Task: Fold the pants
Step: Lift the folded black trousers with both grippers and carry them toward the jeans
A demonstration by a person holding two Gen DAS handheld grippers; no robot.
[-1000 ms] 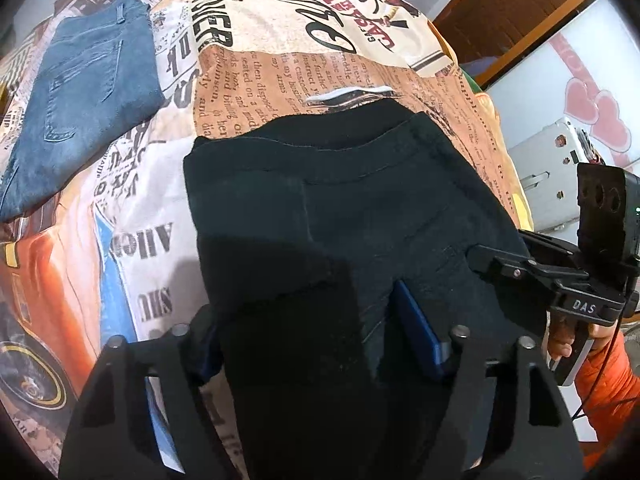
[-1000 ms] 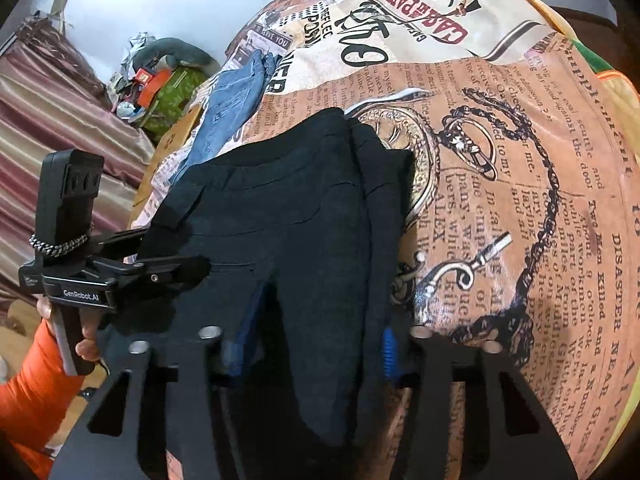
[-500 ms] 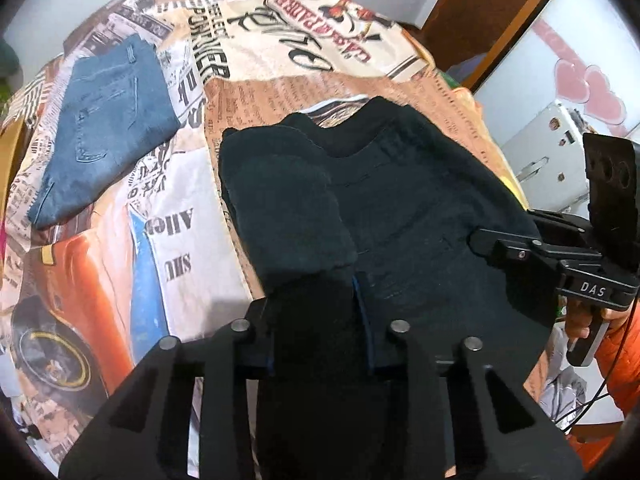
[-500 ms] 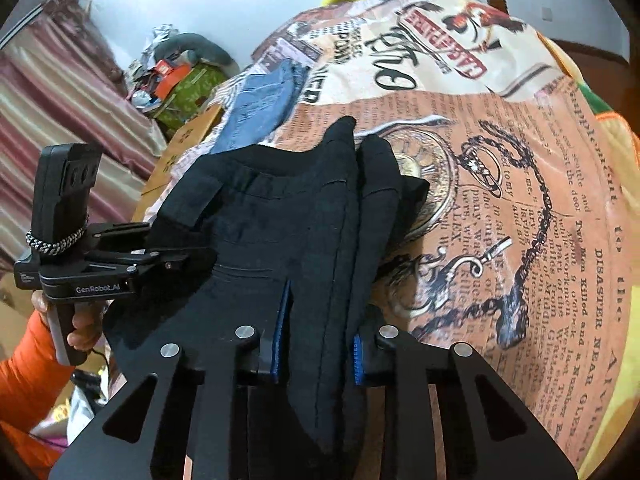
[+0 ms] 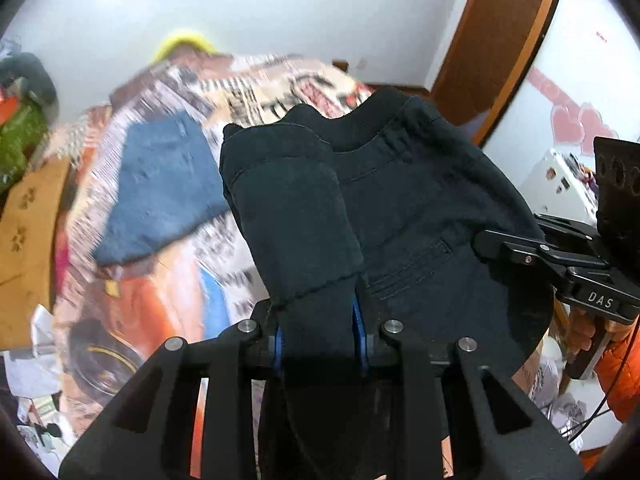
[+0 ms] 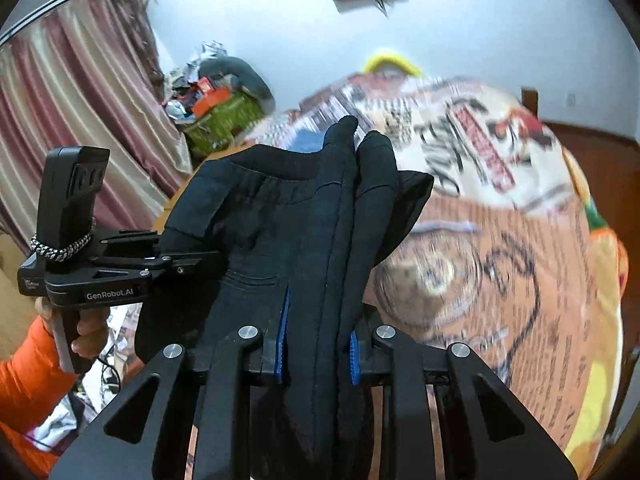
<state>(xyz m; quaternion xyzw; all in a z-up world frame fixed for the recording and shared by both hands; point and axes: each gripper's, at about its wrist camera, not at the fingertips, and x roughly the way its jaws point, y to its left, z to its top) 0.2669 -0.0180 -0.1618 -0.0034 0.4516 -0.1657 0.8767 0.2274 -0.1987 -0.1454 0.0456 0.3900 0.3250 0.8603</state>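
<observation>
The black pants (image 5: 400,208) are lifted off the bed, folded over and draped between both grippers. My left gripper (image 5: 320,340) is shut on one edge of the black pants, blue pads pressed into the cloth. My right gripper (image 6: 316,348) is shut on the other edge of the pants (image 6: 304,220). The right gripper also shows at the right of the left wrist view (image 5: 516,248), clamped on the cloth. The left gripper shows at the left of the right wrist view (image 6: 176,264), also clamped on it.
A folded pair of blue jeans (image 5: 160,188) lies on the bed's newspaper-print cover (image 6: 500,260). A wooden door (image 5: 492,40) stands at the right. Striped curtains (image 6: 72,112) and a pile of clutter (image 6: 216,108) are at the left. A cardboard box (image 5: 28,220) sits beside the bed.
Both grippers closed on the black pants and raised them off the bed. The views have tilted up toward the wall.
</observation>
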